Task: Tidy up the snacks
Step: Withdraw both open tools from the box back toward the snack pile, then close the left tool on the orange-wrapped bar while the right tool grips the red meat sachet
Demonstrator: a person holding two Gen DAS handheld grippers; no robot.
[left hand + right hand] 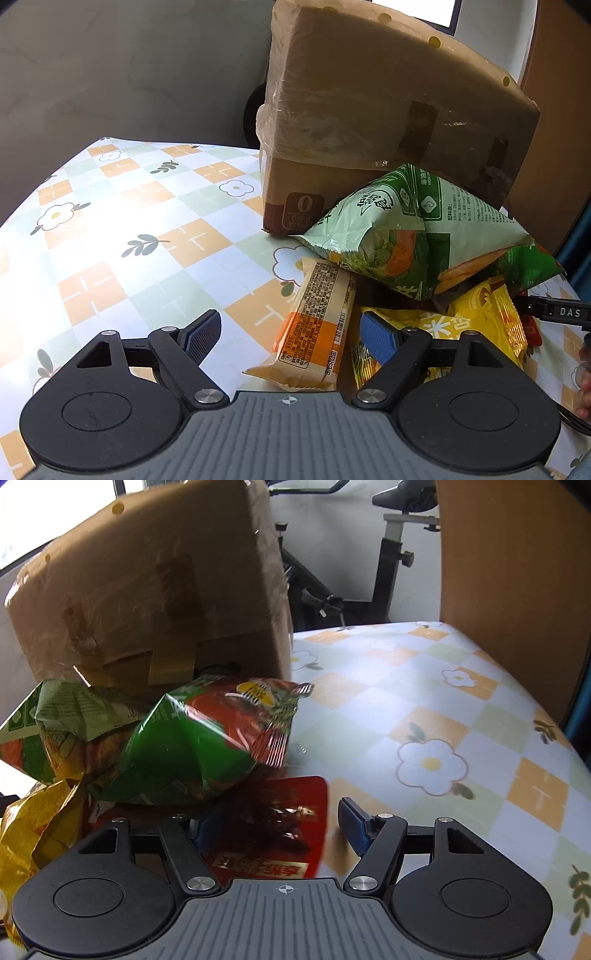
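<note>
We see open tablecloth (122,229) left of the snack pile and again on its right (461,709). Straight ahead the tall cardboard box (373,122) blocks the way, with the pale green bag (410,232) leaning just before it.

Each view is taken from just behind a gripper's two fingers, angled down at a table (110,221) covered by a flowered cloth. The left wrist view is held close over the left side of a heap of snack packets, with a cardboard box (369,110) seen behind it. The right wrist view is set close at the heap's right side. The box (147,590), a pale green bag (406,229) (74,709) and the cloth are shared by both views.
</note>
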